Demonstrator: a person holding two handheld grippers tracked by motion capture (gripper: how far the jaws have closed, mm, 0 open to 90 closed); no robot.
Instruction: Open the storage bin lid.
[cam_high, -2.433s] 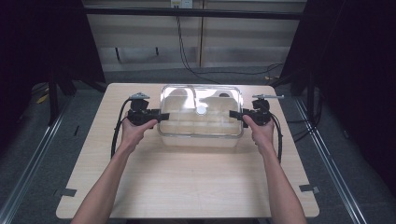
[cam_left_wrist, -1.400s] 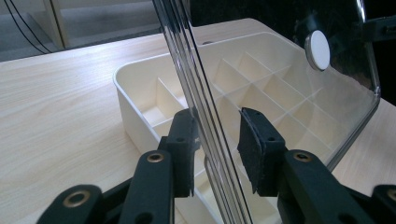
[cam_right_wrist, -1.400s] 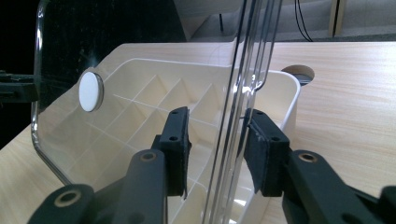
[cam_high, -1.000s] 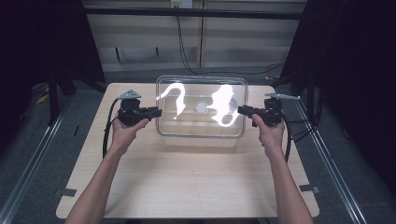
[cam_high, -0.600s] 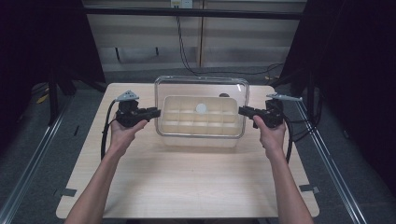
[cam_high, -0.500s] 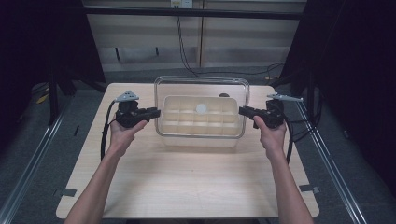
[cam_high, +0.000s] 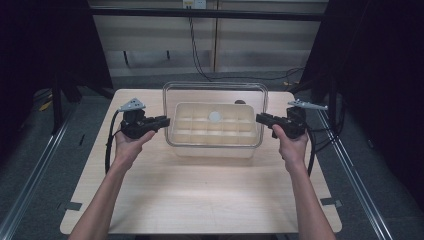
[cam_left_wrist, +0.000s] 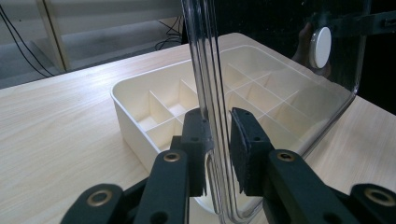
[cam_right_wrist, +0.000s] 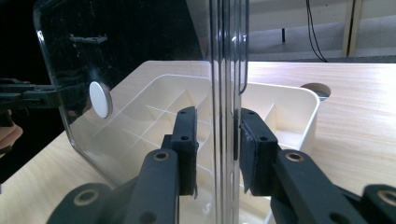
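Two grippers are holding one clear lid (cam_high: 215, 90) above the cream tray (cam_high: 212, 129), and that tray is serving as the landmark here. The surface (cam_high: 200, 195), a pale wooden top, is carrying the tray near its far middle, with bare wood stretching in front of the tray toward the person.

The tray is lying open, divided into many small compartments, and every compartment visible is looking empty. The lid is standing tilted over the tray, its near edge low by the tray's front wall and its far edge raised behind the tray; a white round knob (cam_left_wrist: 321, 46) is sitting at the lid's centre.

The left gripper (cam_high: 162, 121) is pinching the lid's rim just left of the tray, its fingers (cam_left_wrist: 198, 140) narrowed onto the plastic. The right gripper (cam_high: 261, 119) is doing the same just right of the tray, fingers (cam_right_wrist: 254, 149) pressing the rim.

The grasp appears done and the lid is hanging between both hands; whether it is coming off or going on is hard to judge, but seating or setting it aside is remaining.
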